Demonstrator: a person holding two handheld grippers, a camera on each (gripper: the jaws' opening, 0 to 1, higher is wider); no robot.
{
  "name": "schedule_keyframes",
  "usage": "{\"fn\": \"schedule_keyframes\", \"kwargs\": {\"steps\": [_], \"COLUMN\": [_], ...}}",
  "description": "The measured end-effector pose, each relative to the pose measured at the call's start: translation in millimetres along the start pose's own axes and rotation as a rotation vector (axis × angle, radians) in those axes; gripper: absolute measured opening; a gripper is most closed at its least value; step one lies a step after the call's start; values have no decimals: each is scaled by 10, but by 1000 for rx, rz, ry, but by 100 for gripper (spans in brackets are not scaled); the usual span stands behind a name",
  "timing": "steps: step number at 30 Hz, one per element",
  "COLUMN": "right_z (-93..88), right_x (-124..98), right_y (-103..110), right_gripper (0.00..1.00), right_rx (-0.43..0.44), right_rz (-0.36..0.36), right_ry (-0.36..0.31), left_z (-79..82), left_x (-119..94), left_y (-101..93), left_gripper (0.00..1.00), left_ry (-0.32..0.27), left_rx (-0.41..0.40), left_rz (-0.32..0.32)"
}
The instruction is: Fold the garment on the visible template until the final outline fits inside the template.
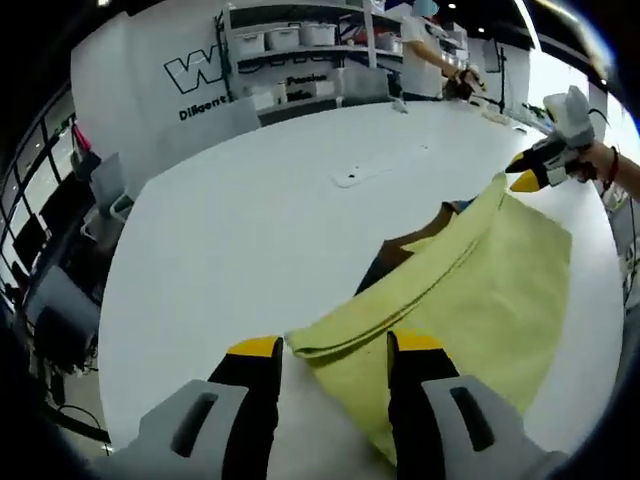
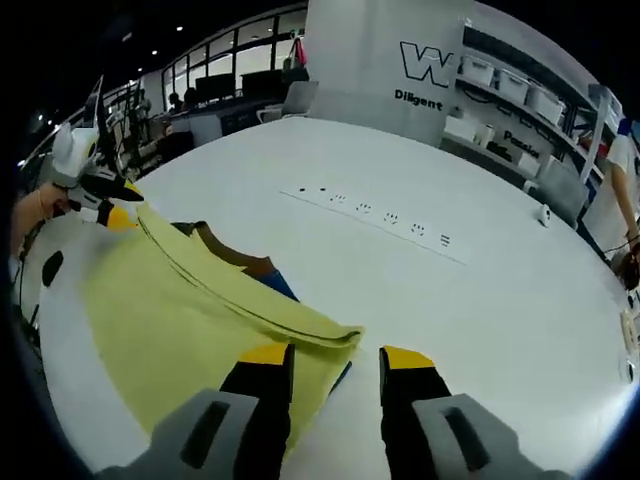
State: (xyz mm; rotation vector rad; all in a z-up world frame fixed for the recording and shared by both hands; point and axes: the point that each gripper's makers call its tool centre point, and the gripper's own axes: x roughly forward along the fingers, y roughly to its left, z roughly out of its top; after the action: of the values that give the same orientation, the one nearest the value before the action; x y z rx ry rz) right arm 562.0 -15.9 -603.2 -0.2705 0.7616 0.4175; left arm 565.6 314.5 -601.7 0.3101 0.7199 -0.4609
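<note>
A pale yellow garment (image 1: pixel 480 290) lies folded on the white table (image 1: pixel 250 230), with a doubled edge running from one corner to the other. A brown and blue template (image 1: pixel 418 238) pokes out from under that edge. My left gripper (image 1: pixel 335 345) is open, and the near corner of the fold rests between its jaws. My right gripper (image 1: pixel 524 172) is at the far corner, held by a hand. In the right gripper view, my right gripper (image 2: pixel 335 356) is open around the garment (image 2: pixel 170 330) corner. The template (image 2: pixel 240 258) shows there, with the left gripper (image 2: pixel 112 208) at the far corner.
A row of sockets (image 2: pixel 375 215) is set into the table top (image 2: pixel 450 310); it also appears as the socket strip (image 1: pixel 357 178). Shelves with white bins (image 1: pixel 290 40) and a person (image 1: pixel 430 45) stand beyond the far edge. Chairs (image 1: pixel 105 190) stand at the left.
</note>
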Motion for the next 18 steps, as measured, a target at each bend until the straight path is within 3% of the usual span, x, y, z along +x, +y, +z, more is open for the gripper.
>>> {"fn": "schedule_keyframes", "kwargs": {"steps": [6,8,13,16,18], "right_z": [-90,-117,-42,76,145], "right_x": [116,140,212,245,258], "right_y": [4,-11,-45,-102,-165], "right_gripper": [36,35,35,36,36], "right_rx": [-12,-23,13,48,83], "right_rz": [-33,-48,-48,-64,-80], "right_ry": [12,29,0,-51,-83], "left_z": [-178,-189,-119,-44,-8], "left_x": [95,129,198,249,273], "left_y": [59,92,178,254,302], "left_gripper": [51,51,49,46,44], "left_ry": [48,50,27,9,-5], "left_rx": [78,61,32,-2,-70], "left_rz": [43,44,62,86,107]}}
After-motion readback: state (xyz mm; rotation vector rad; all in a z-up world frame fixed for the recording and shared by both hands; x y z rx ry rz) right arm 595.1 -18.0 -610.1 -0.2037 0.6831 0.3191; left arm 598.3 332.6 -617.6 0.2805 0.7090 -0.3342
